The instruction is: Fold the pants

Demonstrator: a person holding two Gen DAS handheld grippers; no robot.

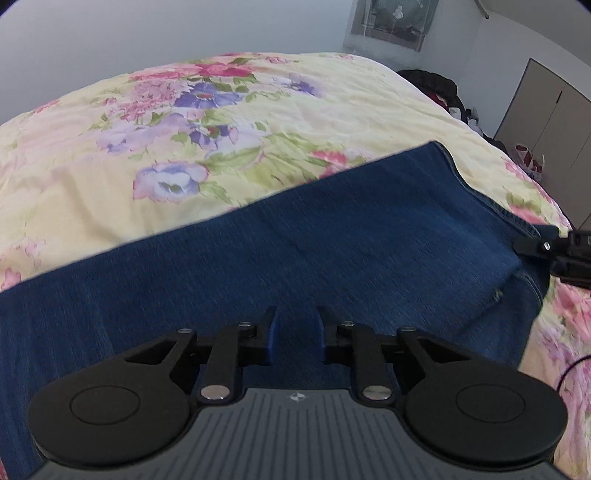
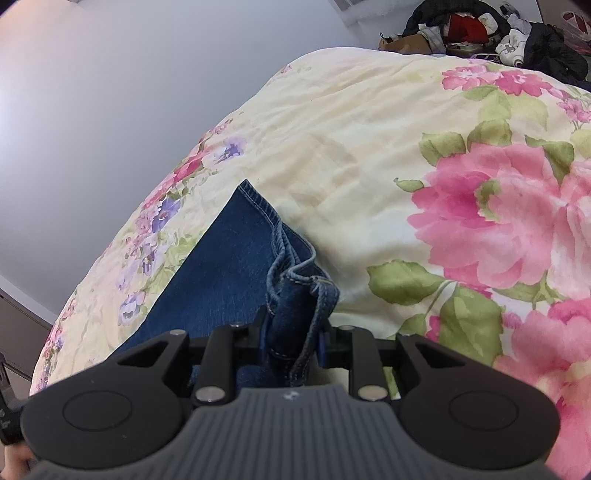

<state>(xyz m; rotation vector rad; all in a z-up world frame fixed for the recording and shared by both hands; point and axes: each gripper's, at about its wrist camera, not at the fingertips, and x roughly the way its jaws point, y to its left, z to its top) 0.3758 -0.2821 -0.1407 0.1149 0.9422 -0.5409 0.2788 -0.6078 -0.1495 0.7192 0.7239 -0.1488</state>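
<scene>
Caught midway through a fold, by the look of it. Found the pants (image 1: 295, 240) laid as a flat blue band across the flowered bedspread (image 1: 110, 166), running from 8 o'clock to 3 o'clock in the left wrist view, with a stitched edge up at 2 o'clock. Held the left gripper (image 1: 297, 328) low over the denim at 6 o'clock, jaws at a narrow gap, flat cloth showing through the gap and no fold pinched between the pads. Clamped the right gripper (image 2: 291, 339) on a bunched, seamed end of the pants at 6 o'clock in its own view, thick folds of denim squeezed between the jaws and the rest of the cloth trailing off toward 11 o'clock. Showed up again at 3 o'clock in the left wrist view, right at the corner of the denim.

Judged the next move to call for a real bite by the left gripper on the near edge, then both ends lifted together and carried over evenly, to land the layers square. Likely to sag or twist if raised by the right end alone.

Could not follow the pants past 9 o'clock in the left wrist view, cut off there. Could not tell waistband from leg hem in the right grip. Lost the near edge of the denim beneath the left gripper's body. Softened by blur across much of the left wrist view. Left the pile of clothes (image 2: 480, 26) at 1 o'clock beyond the bed unsorted, too jumbled to name piece by piece.
</scene>
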